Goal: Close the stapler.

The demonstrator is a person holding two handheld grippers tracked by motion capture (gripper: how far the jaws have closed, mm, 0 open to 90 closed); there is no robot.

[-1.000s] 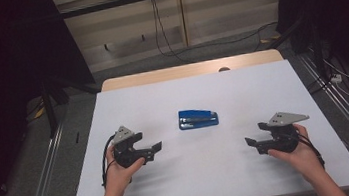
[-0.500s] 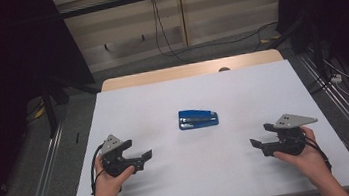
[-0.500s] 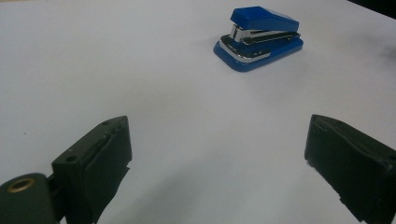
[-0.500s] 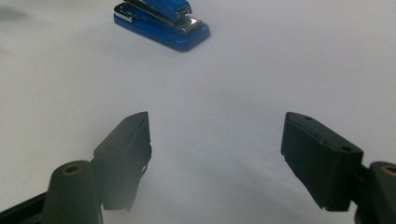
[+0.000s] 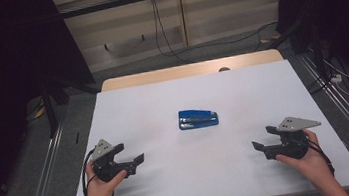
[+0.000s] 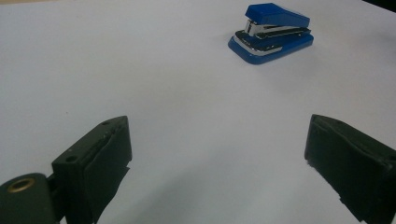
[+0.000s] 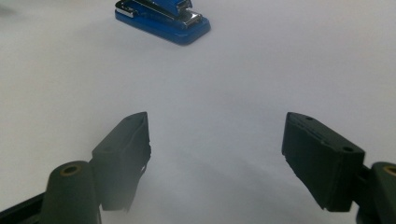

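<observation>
- Mid-table, on the white sheet [image 5: 262, 87], lies a blue stapler [image 5: 198, 118]: flat on its base, long axis across the table, nothing touching it.
- Left gripper [image 5: 129, 163] hovers near the front-left corner, jaws wide apart and empty; stapler [image 6: 271, 31] sits well ahead of it, up and to the right.
- Right gripper [image 5: 265, 146] hovers near the front-right edge, jaws likewise spread with nothing between them; stapler [image 7: 163, 18] lies ahead, to the left.
- Likely step: reach for the stapler.
- Advice: approach low, line the jaws across its narrow width, close on the body rather than the sprung top arm.
- Risk: a nudge slides it on the smooth sheet.
</observation>
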